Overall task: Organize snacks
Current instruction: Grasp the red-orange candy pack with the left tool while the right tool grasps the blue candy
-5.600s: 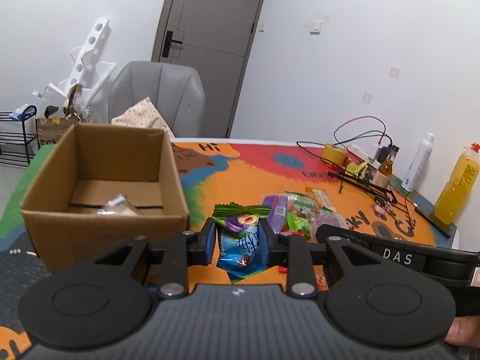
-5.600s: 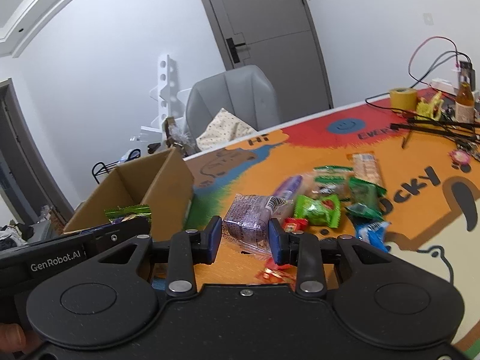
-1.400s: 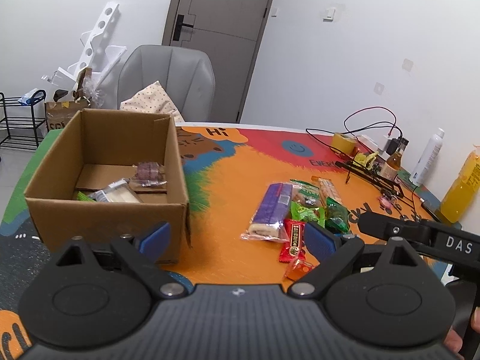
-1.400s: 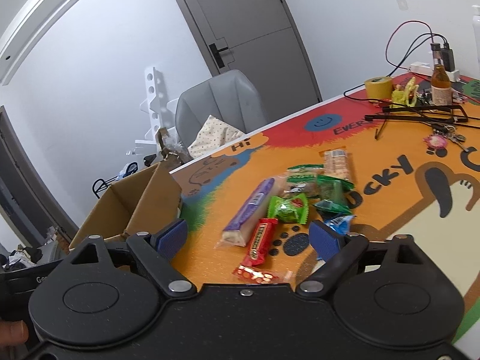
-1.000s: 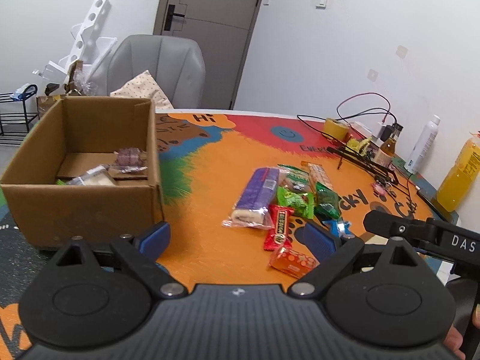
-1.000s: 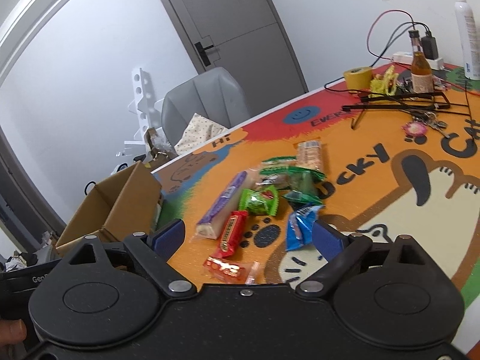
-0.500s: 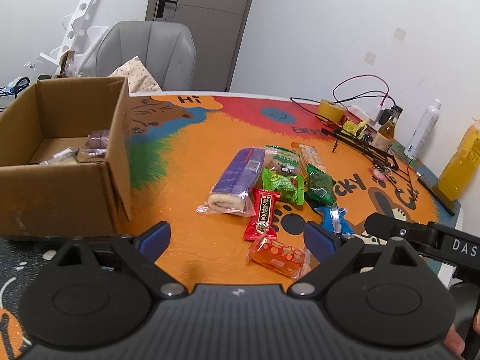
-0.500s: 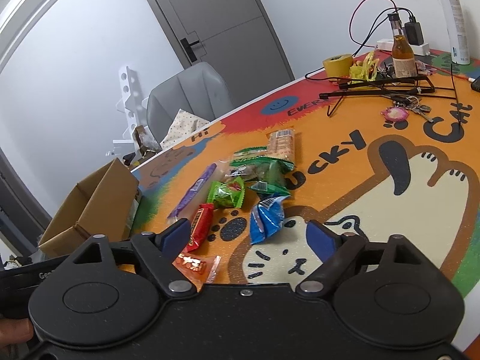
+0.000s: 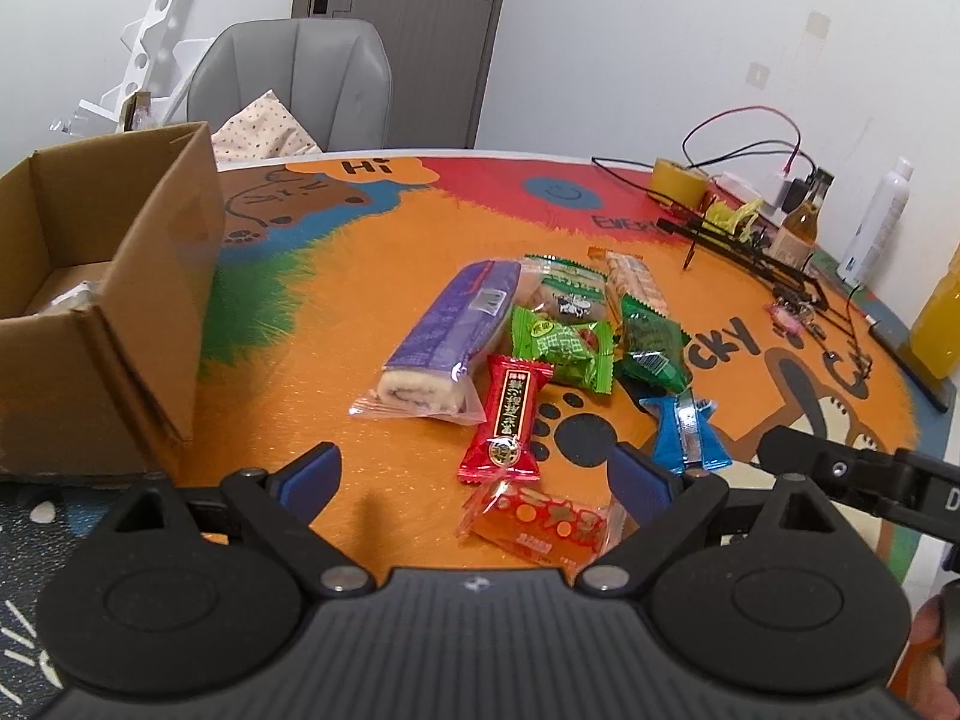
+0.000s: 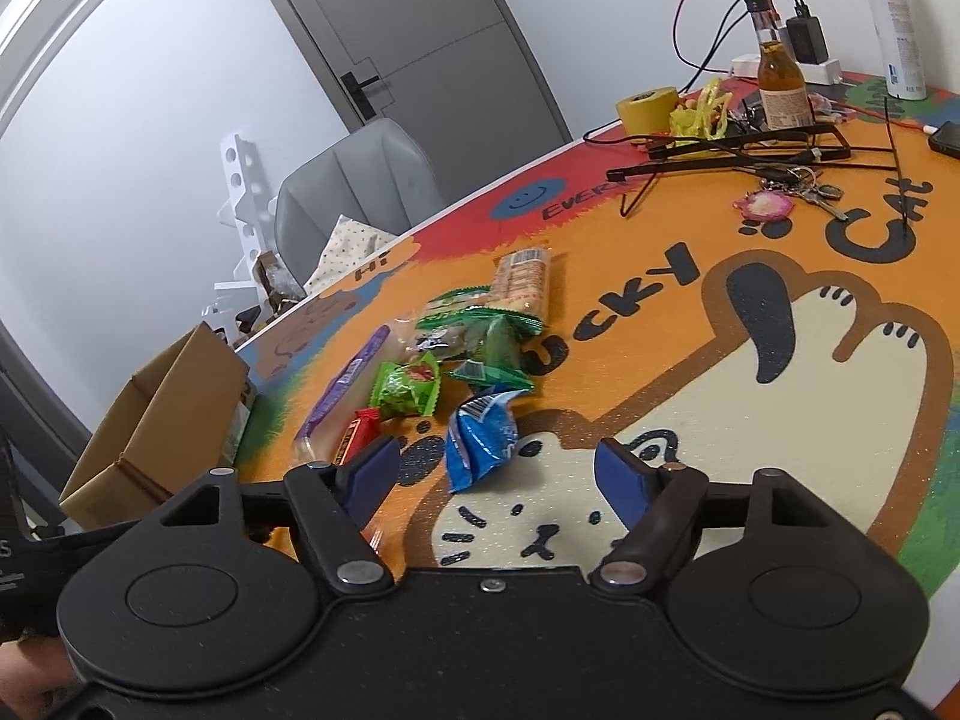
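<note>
Now both grippers hover over the snack pile for the next pick. Left gripper (image 9: 474,474): jaws wide apart, empty, orange candy pack (image 9: 537,519) just under them and red bar (image 9: 507,417) at 12 o'clock. Right gripper (image 10: 495,471): jaws have just been closing, not yet together, blue wrapper (image 10: 480,441) between them but untouched. Cardboard box (image 9: 150,276) sits at 10 o'clock of the pile. Judged next: lower, pinch one packet each, carry to box.
</note>
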{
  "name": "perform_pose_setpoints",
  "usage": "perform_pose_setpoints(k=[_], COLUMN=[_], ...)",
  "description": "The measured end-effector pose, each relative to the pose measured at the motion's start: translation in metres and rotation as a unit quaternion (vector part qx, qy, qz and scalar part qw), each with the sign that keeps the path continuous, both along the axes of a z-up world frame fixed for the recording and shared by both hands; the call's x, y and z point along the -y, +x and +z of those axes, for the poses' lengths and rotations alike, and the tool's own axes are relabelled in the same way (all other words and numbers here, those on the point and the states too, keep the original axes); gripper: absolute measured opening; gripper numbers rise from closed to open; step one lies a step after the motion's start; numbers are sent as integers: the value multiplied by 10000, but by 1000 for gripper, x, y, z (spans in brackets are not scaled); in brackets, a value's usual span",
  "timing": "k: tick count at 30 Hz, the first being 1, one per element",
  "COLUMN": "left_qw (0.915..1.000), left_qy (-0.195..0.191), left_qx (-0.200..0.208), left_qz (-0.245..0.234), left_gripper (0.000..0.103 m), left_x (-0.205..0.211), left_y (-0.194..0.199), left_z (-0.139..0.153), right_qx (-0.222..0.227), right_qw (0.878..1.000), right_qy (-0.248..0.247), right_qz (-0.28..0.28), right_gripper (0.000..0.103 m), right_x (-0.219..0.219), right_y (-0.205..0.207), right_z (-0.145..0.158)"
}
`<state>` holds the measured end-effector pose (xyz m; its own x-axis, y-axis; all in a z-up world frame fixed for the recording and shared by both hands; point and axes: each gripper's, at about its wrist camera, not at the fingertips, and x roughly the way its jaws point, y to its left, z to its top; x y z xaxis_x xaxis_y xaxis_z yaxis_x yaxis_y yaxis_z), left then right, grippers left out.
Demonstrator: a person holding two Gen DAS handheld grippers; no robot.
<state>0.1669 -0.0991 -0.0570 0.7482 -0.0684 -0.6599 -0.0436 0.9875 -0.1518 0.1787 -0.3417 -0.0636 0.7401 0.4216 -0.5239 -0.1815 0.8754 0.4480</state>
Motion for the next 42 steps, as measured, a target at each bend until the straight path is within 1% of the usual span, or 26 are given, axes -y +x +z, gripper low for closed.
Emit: perform_pose_setpoints(k=[4,8,16,20,22,24,26,27,28,29,30,31,32,33,35,37,42], left_qw=[9997,9993,9990,9990,9991,9992,9993,9994,9995,9996,9996,9997,9997,9997,9996,9994,9991], left_qy=[192,294,373,385,347,319,282,233,199,190,163,134,107,88,41,5,-110], left_qx=[-113,-230,-247,-233,-259,-255,-245,-242,-222,-204,-197,-180,-172,-163,-148,-133,-91], left_qz=[15,11,-34,-33,-39,-35,-48,-64,-70,-69,-83,-106,-137,-165,-240,-321,-401], left_gripper=[95,95,95,94,92,88,76,72,64,57,54,48,42,39,29,25,21], left_x=[8,10,4,-3,-6,-9,-12,-13,-14,-14,-15,-15,-15,-15,-13,-12,-12], left_y=[7,10,-1,-8,-9,-11,-12,-12,-12,-12,-12,-12,-11,-11,-11,-12,-15], left_z=[-7,-14,-14,-15,-15,-16,-16,-16,-15,-15,-15,-14,-14,-14,-15,-15,-16], right_qx=[-23,-52,-138,-135,-125,-118,-125,-110,-105,-102,-111,-109,-114,-111,-95,-95,-120], right_qw=[10000,10000,9998,9998,9998,9997,9997,9997,9996,9995,9994,9993,9992,9992,9990,9989,9987], right_qy=[19,17,95,30,-22,-72,-126,-158,-203,-249,-309,-350,-359,-368,-415,-437,-474], right_qz=[26,64,133,155,165,176,165,157,152,145,123,100,107,122,154,173,164], right_gripper=[73,73,69,66,64,62,55,53,47,38,34,31,30,30,29,28,27], right_x=[0,-2,-13,-22,-27,-31,-34,-35,-37,-38,-39,-38,-38,-37,-37,-37,-37], right_y=[3,7,18,25,28,31,34,35,36,37,38,37,37,35,32,27,18], right_z=[-2,-5,-15,-17,-18,-19,-20,-21,-21,-21,-21,-21,-22,-21,-21,-21,-17])
